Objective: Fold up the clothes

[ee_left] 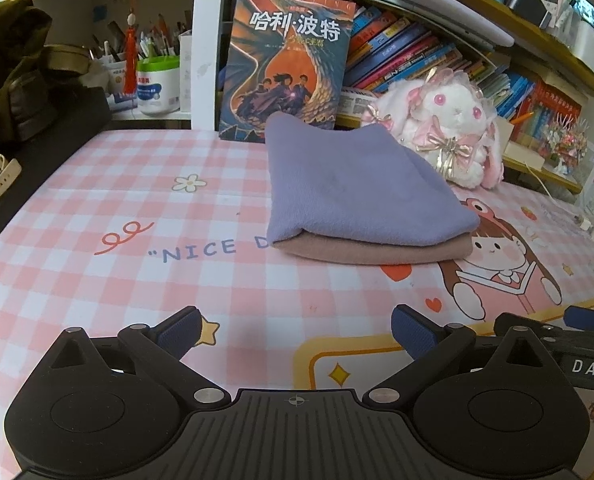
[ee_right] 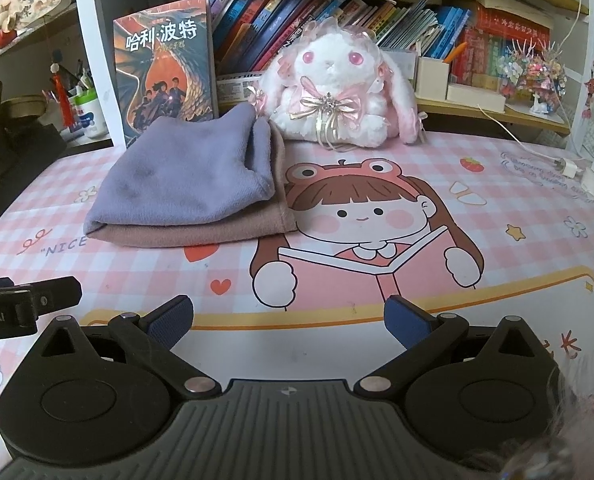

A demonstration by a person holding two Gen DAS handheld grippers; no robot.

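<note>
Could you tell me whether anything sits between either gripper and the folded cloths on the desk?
Nothing visible does. Only bare desk mat lies between the open left gripper, the open right gripper and the folded purple cloth atop the pink cloth.

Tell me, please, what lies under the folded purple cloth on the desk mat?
A folded pink-brown cloth lies directly under the purple cloth, sticking out along the front and right edges. Both rest on the checked mat. Whatever the stack covers on the mat cannot be seen.
</note>
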